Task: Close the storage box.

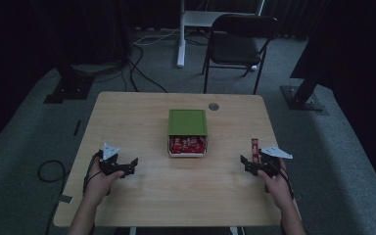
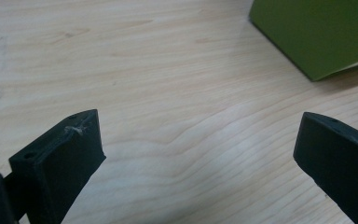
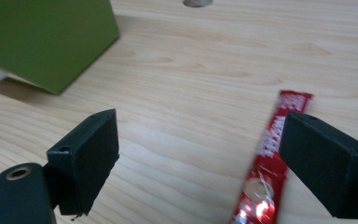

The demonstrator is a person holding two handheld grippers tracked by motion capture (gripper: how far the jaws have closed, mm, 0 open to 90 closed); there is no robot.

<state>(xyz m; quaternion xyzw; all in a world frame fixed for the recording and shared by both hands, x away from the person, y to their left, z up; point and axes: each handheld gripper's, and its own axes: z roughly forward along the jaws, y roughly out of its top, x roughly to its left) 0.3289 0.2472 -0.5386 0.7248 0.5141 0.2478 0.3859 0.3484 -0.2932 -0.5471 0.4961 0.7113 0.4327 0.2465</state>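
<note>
Wooden table point(image 1: 142, 196), dim room. Right gripper point(image 3: 198, 154): jaws apart, beside red sachet point(image 3: 265, 172); centre over sachet before closing. Left gripper point(image 2: 198, 154): apart, empty.

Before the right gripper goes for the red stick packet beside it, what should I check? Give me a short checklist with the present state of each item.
1. Right gripper open: ok, jaws stand wide apart.
2. Red stick packet free on the table: ok, lying flat, touching no other thing.
3. Packet centred between the jaws: not ok, it lies partly under one jaw.
4. Box has an opening: ok, green lid covers only its far part, red packets visible in front.
5. Left gripper out of the way: ok, open, at the table's other side.
</note>
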